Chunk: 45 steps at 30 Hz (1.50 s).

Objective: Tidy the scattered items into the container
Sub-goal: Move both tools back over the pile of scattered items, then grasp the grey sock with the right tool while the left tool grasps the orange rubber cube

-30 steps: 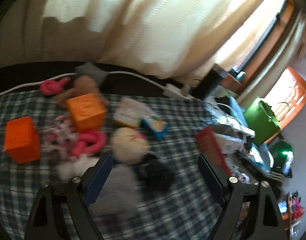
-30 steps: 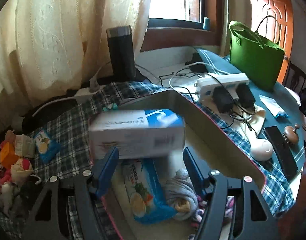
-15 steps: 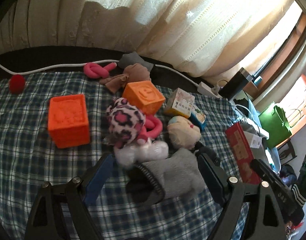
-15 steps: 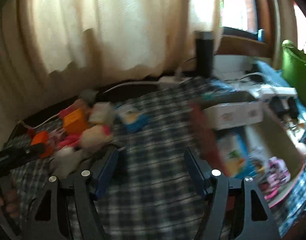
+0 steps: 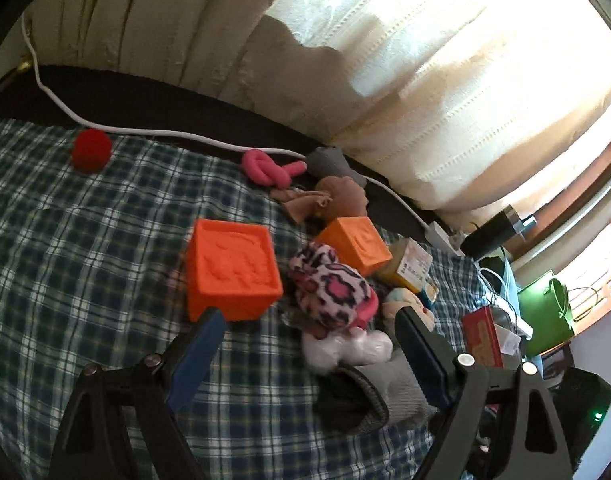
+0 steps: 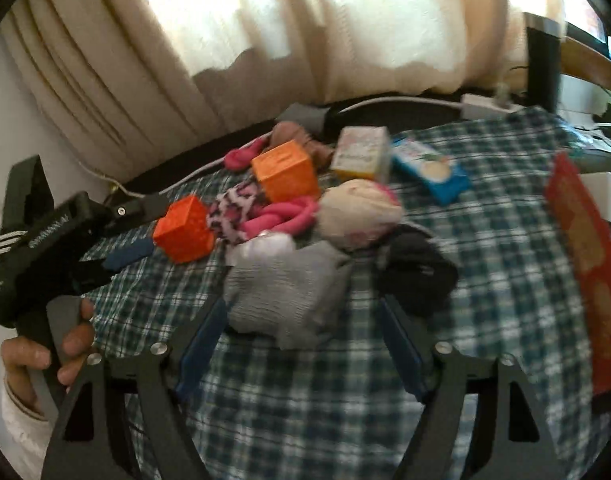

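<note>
Right tongs (image 6: 301,340) empty, jaws opening, aimed at crumpled grey knit sock (image 6: 285,288) on checked cloth, red-walled container (image 6: 585,264) to its right. Left tongs (image 5: 309,344) apart, empty, near leopard-print pink plush (image 5: 329,292). Straddle sock centrally, then close.

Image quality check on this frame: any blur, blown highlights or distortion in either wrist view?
Left wrist view: sharp on the orange cube, curtain blown out at upper right, strong fisheye bending and dark corners. Right wrist view: motion blur, worst on the red container wall; curtain overexposed at the top.
</note>
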Each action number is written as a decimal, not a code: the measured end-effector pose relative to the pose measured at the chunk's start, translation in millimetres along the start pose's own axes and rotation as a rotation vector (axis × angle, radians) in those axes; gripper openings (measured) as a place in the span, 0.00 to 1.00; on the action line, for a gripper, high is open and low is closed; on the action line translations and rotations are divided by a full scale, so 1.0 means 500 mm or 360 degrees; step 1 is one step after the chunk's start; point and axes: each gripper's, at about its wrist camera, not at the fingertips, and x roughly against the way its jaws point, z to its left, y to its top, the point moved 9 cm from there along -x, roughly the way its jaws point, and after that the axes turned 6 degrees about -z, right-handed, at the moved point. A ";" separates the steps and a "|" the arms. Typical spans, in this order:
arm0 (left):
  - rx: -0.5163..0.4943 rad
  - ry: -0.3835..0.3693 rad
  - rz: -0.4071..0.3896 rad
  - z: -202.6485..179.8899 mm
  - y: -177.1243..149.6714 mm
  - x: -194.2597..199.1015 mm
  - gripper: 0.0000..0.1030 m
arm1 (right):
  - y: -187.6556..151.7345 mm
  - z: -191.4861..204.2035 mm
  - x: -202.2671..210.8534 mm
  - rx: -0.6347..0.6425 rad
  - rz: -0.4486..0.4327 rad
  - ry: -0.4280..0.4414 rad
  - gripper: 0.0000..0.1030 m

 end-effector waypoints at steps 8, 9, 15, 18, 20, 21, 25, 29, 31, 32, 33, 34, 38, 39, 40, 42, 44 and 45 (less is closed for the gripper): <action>0.0103 0.0058 -0.0047 0.061 0.034 0.008 0.86 | -0.013 0.018 -0.078 -0.0009 0.0075 -0.0015 0.79; 0.0125 0.0067 -0.0050 0.070 0.036 0.007 0.86 | -0.013 0.017 -0.082 -0.0010 0.0072 -0.0019 0.79; 0.0123 0.0114 -0.0048 0.085 0.035 -0.008 0.86 | -0.019 0.014 -0.080 0.0075 0.0032 -0.0094 0.53; 0.0053 0.0148 -0.0040 0.078 0.027 -0.024 0.86 | -0.020 0.010 -0.063 0.0095 -0.0003 -0.0119 0.43; -0.0027 0.0192 -0.0044 0.070 0.021 -0.037 0.86 | -0.021 0.006 -0.050 0.0101 -0.0031 -0.0135 0.43; -0.0068 0.0221 -0.0045 0.068 0.018 -0.046 0.86 | -0.021 0.003 -0.044 0.0102 -0.0043 -0.0147 0.43; -0.0212 0.0369 -0.0042 0.067 0.012 -0.081 0.86 | -0.019 -0.009 -0.028 0.0098 -0.0070 -0.0176 0.43; -0.0226 0.0483 -0.0067 0.090 0.016 -0.101 0.86 | -0.018 -0.018 -0.017 0.0085 -0.0089 -0.0192 0.43; -0.0193 0.0484 -0.0061 0.103 0.017 -0.108 0.86 | -0.018 -0.021 -0.013 0.0084 -0.0102 -0.0198 0.43; -0.0180 0.0464 -0.0063 0.105 0.017 -0.109 0.81 | -0.017 -0.021 -0.010 0.0085 -0.0111 -0.0200 0.43; -0.0169 0.0442 -0.0063 0.104 0.018 -0.109 0.77 | -0.016 -0.020 -0.008 0.0086 -0.0120 -0.0202 0.43; -0.0167 0.0416 -0.0062 0.101 0.018 -0.108 0.64 | -0.014 -0.019 -0.004 0.0087 -0.0133 -0.0204 0.43; -0.0210 0.0419 -0.0085 0.094 0.019 -0.097 0.62 | -0.006 -0.012 0.021 0.0099 -0.0200 -0.0211 0.43; -0.0201 0.0411 -0.0089 0.093 0.020 -0.093 0.62 | -0.004 -0.010 0.027 0.0102 -0.0216 -0.0213 0.42; -0.0195 0.0406 -0.0095 0.090 0.021 -0.089 0.61 | -0.002 -0.010 0.034 0.0100 -0.0231 -0.0216 0.42; -0.0210 0.0403 -0.0135 0.079 0.027 -0.072 0.60 | 0.001 -0.014 0.049 0.0090 -0.0258 -0.0220 0.38; -0.0225 0.0397 -0.0173 0.070 0.030 -0.056 0.56 | 0.003 -0.022 0.060 0.0072 -0.0270 -0.0225 0.26; -0.0228 0.0385 -0.0188 0.063 0.031 -0.048 0.54 | 0.003 -0.027 0.063 0.0066 -0.0268 -0.0228 0.23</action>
